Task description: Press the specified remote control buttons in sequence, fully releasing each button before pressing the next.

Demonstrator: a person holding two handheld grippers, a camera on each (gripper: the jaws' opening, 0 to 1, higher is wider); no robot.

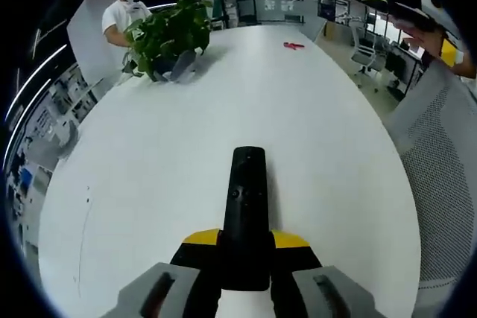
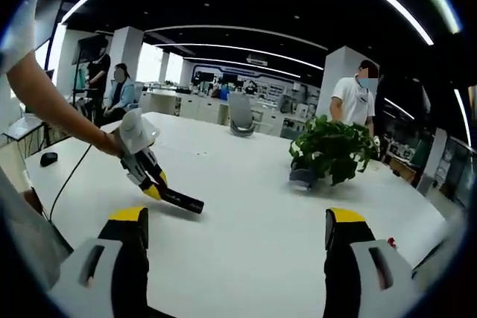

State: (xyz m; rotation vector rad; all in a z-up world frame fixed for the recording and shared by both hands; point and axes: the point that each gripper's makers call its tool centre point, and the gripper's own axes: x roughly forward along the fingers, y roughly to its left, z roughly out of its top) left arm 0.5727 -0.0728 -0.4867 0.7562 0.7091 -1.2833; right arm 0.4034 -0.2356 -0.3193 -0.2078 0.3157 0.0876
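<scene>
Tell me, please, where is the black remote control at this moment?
In the left gripper view the remote control sits low in the centre, clamped in the left tool over the white table; the potted plant stands far beyond it.

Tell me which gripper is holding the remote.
The left gripper: its jaws clamp the black remote. The right gripper stands open, holding nothing.

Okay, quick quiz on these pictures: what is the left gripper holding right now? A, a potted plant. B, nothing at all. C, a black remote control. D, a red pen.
C: in the left gripper view the left gripper has its yellow-tipped jaws closed on the near end of the black remote control, which sticks out over the white table; the right gripper view shows the same grip from the side.
</scene>
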